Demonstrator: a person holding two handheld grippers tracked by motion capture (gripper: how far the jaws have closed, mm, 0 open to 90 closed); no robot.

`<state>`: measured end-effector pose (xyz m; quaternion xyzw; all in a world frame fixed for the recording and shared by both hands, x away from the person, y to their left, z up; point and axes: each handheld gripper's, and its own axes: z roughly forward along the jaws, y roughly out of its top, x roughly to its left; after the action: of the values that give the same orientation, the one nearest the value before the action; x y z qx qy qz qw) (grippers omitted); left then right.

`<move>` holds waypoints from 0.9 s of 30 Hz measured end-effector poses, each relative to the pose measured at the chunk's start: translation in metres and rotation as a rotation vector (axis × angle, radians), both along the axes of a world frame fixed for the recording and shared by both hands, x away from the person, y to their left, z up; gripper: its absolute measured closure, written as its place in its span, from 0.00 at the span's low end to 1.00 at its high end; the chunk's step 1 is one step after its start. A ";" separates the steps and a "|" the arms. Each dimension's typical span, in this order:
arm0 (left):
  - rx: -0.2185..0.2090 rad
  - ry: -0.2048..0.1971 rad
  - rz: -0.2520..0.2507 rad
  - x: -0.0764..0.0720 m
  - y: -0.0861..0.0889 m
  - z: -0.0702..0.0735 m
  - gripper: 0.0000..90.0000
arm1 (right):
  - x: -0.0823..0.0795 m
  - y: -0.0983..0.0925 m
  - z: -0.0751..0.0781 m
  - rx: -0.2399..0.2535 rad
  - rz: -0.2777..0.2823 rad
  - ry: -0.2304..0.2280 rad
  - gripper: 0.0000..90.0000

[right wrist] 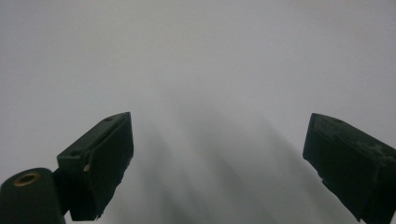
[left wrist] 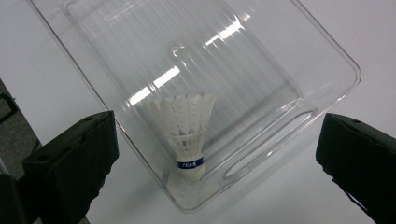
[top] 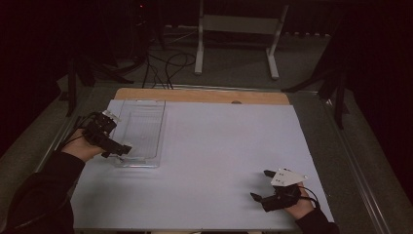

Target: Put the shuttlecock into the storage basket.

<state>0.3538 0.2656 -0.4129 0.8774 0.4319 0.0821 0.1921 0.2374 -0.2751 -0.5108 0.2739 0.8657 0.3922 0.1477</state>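
A shuttlecock (left wrist: 188, 135) is seen lying in the clear tray (left wrist: 327, 60) near the desk's left edge. The left gripper (left wrist: 215, 154) is held wide apart above it; a grasp seems next. The right gripper (right wrist: 219, 158) is also held apart.

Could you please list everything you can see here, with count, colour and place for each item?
Clear rectangular plastic bin: one, transparent, left part of the table.
White feathered shuttlecock with a blue band: one, inside the bin, near a corner.
Pale sheet-covered table: one, light grey-white, wooden strip at its far edge.
White metal frame: one, on the floor beyond the table.
Black cables: several, on the floor.
Left tool: black, open, at the bin's near end.
Right tool: black, open, over the bare table, near right.
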 end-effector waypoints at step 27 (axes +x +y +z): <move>-0.078 -0.059 -0.071 0.009 -0.032 0.019 0.00 | 0.001 0.000 0.000 0.006 0.003 0.007 0.10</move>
<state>0.3623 0.2337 -0.3935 0.8812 0.3974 0.0844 0.2417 0.2389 -0.2754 -0.5109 0.2745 0.8654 0.3940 0.1432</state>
